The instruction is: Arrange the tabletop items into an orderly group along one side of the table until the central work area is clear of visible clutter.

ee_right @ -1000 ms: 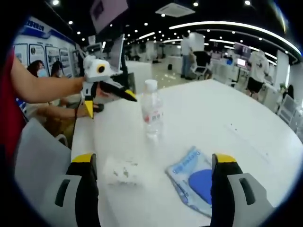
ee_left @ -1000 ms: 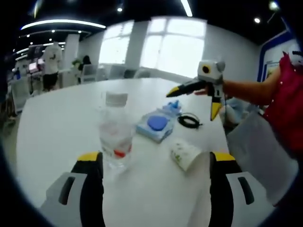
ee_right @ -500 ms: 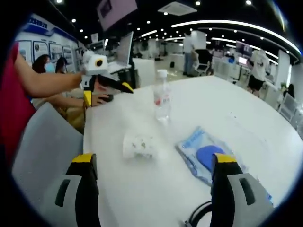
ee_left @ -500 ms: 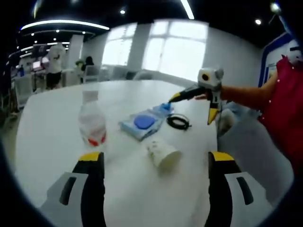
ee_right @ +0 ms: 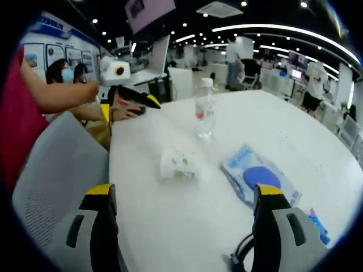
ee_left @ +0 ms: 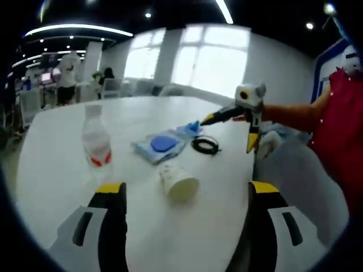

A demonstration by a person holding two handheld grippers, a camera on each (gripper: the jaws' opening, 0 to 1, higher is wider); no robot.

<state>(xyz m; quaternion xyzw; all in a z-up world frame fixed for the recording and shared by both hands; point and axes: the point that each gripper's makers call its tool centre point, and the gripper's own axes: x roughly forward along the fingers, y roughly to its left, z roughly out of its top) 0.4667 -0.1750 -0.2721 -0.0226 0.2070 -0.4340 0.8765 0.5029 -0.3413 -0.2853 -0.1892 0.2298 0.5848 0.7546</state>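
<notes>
Paper cup (ee_left: 178, 181) lies tipped on its side at centre frame of the left gripper view, mouth toward the camera, long axis running up-left, between the jaws of the left gripper (ee_left: 184, 195), which stand wide and empty. Bottle (ee_left: 95, 143) stands upright at left; blue packet (ee_left: 159, 144) and black cable coil (ee_left: 205, 145) lie beyond. Right gripper (ee_left: 227, 124), also wide and empty, hangs at upper right over the coil; the left looks nearer the cup.
</notes>
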